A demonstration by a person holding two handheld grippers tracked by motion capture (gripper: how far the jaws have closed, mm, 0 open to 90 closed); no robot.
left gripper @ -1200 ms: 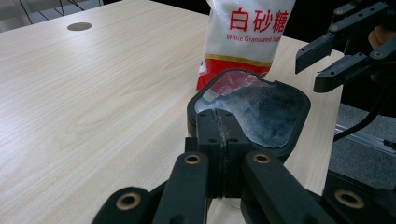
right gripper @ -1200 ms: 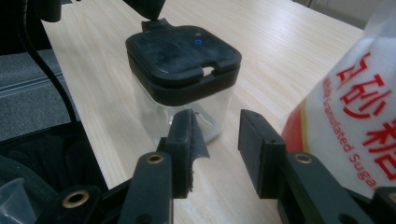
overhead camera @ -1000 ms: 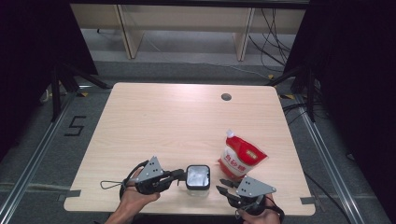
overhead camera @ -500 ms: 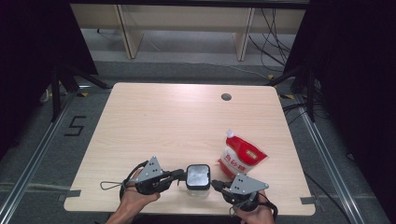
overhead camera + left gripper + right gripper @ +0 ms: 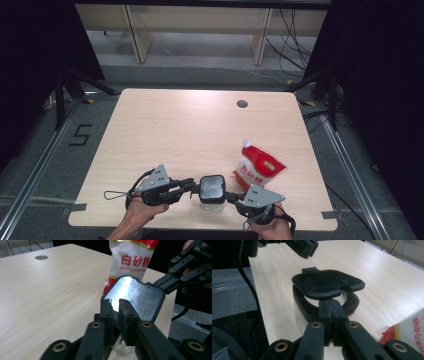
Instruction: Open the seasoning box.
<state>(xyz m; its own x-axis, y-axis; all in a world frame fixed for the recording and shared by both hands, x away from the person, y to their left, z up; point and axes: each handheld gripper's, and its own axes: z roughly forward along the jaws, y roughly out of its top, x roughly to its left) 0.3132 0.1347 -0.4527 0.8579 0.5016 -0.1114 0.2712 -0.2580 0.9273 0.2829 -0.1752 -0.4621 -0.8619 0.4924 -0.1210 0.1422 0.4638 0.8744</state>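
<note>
**Jar (image 5: 211, 192) lid half up: steady the base, lift by the edge**

Jar stands at the near edge of the table (image 5: 190, 130), between the two grippers and just beside the red-and-white sugar pouch (image 5: 257, 170); its black flap lid (image 5: 327, 283) sits raised above the black collar (image 5: 352, 305).

Left gripper (image 5: 192, 186) is at the lid's left edge; its jaws have just been opening and stand narrow, with a thin gap and nothing visibly pinched between them. Right gripper (image 5: 229, 196) has just been closing and its jaws are pressed together at the collar's near side; whether they nip a thin part of it I cannot tell.

To do this well, I judge, hold the collar firm and low so the light jar does not tip or slide toward the table edge; take the flap by its rim, not its glossy top; swing it along its hinge rather than pulling straight up; keep clear of the pouch.
</note>
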